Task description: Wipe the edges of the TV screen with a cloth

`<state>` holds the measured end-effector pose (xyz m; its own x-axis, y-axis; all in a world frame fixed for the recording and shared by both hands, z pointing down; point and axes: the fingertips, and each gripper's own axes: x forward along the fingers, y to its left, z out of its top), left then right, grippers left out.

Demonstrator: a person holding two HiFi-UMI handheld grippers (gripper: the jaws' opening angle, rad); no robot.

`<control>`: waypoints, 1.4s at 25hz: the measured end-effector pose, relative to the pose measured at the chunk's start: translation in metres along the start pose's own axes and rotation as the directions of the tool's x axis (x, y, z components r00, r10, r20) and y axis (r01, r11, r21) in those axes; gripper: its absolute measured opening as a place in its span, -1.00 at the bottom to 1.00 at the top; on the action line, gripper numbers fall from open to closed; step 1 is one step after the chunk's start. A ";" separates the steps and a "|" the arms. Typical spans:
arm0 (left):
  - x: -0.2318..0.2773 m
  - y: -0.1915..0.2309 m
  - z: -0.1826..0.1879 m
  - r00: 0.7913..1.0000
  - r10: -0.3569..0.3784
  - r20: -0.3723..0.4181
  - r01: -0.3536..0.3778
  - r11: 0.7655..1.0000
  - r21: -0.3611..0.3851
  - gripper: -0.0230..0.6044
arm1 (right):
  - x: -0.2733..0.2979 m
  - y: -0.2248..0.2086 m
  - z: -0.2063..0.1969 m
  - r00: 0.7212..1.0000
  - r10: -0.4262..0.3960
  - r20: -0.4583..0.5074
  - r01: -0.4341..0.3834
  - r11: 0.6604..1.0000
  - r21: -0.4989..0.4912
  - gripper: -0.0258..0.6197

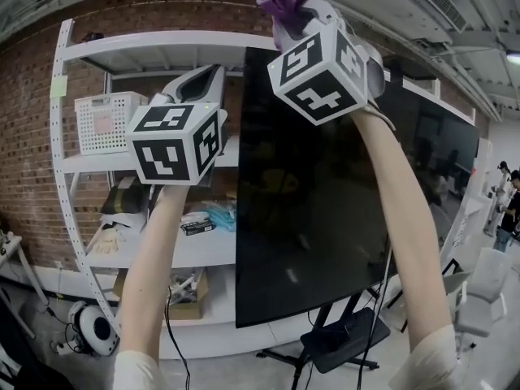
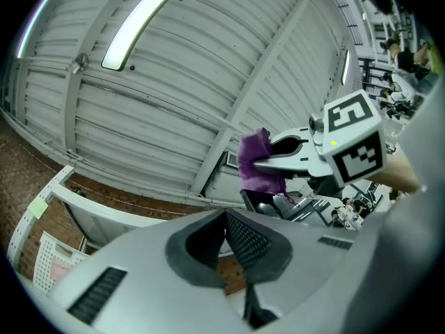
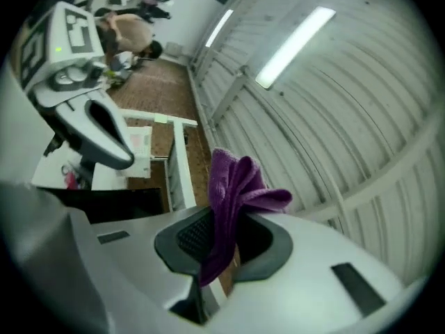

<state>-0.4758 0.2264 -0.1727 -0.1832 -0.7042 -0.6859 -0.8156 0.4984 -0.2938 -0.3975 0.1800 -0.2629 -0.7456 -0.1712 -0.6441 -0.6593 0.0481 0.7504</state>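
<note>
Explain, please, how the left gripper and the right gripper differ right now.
The right gripper is shut on a purple cloth; the left gripper is shut on nothing. The right gripper is up by the TV's top edge; the left gripper is lower, before the shelving. Both point upward.

The cloth (image 3: pixel 233 186) is purple, soft and nappy, like microfibre. The right tongs (image 3: pixel 215 239) have smooth, matt, pale-grey plastic shells and dark pads (image 3: pixel 193 235) with a fine ribbed grip. The left tongs (image 2: pixel 226 245) are made alike. The TV (image 1: pixel 325 210) has a glossy black face that mirrors the room. Left of the TV are a shelf (image 1: pixel 61 161) of white painted, perforated metal, a white plastic lattice basket (image 1: pixel 106 120) and a rough red brick wall (image 1: pixel 32 153). Above the TV is a ribbed sheet-metal ceiling (image 2: pixel 208 68).
</note>
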 end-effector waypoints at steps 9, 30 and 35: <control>-0.007 -0.008 -0.001 1.000 -0.008 0.026 0.009 1.000 -0.022 -0.88 | -0.014 0.074 0.006 0.948 0.316 0.024 -0.301 0.921 -0.248 -0.73; 0.021 -0.125 0.014 0.998 0.062 -0.024 -0.060 0.995 0.074 -0.88 | -0.039 0.025 -0.121 0.952 0.305 -0.029 -0.304 0.928 -0.216 -0.73; 0.059 -0.198 -0.002 0.995 0.075 -0.068 -0.071 0.996 0.053 -0.88 | -0.045 0.000 -0.174 0.933 0.359 -0.019 -0.357 0.922 -0.151 -0.73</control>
<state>-0.3267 0.0849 -0.1537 -0.2810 -0.6978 -0.6588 -0.7703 0.5735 -0.2789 -0.3473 0.0166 -0.2080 -0.9304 -0.1615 -0.3292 -0.3265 -0.0434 0.9442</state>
